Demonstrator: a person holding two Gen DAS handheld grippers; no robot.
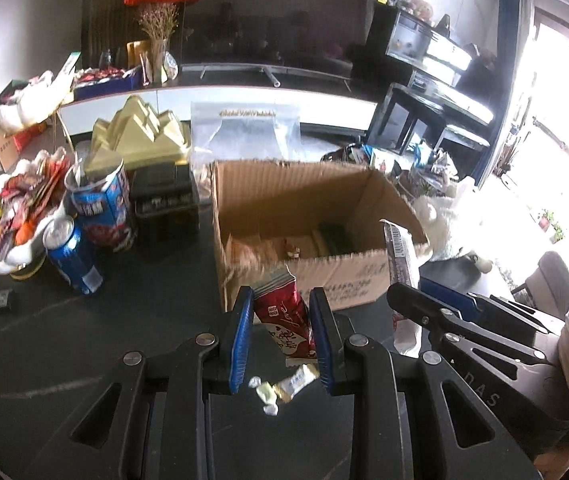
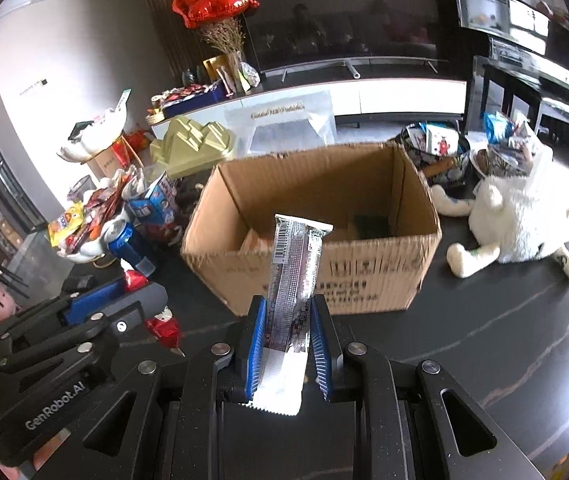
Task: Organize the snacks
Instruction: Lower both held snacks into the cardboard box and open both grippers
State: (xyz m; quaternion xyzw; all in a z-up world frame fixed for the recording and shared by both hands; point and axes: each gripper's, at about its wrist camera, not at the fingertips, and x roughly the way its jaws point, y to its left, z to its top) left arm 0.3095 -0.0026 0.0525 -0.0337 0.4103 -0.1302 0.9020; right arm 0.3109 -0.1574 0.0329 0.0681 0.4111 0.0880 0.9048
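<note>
An open cardboard box (image 1: 336, 280) (image 2: 364, 272) stands on the dark table with a few snacks inside. My left gripper (image 1: 282, 300) is shut on a red snack packet (image 1: 284, 316), held upright just before the box's near wall; in the right wrist view the packet (image 2: 162, 326) sticks out of that gripper at the left. My right gripper (image 2: 287, 308) is shut on a long silver-grey snack bar (image 2: 294, 268), upright in front of the box; in the left wrist view the bar (image 1: 402, 256) shows at the right. A small wrapped candy (image 1: 284, 386) lies on the table under my left gripper.
A blue can (image 1: 72, 260) (image 2: 130, 246), a blue snack tub (image 1: 102, 208) and a bowl of mixed snacks (image 1: 12, 216) stand left of the box. A gold mountain ornament (image 1: 140, 136) is behind. A white plush toy (image 2: 520, 220) and snack bowls (image 2: 436, 152) sit right.
</note>
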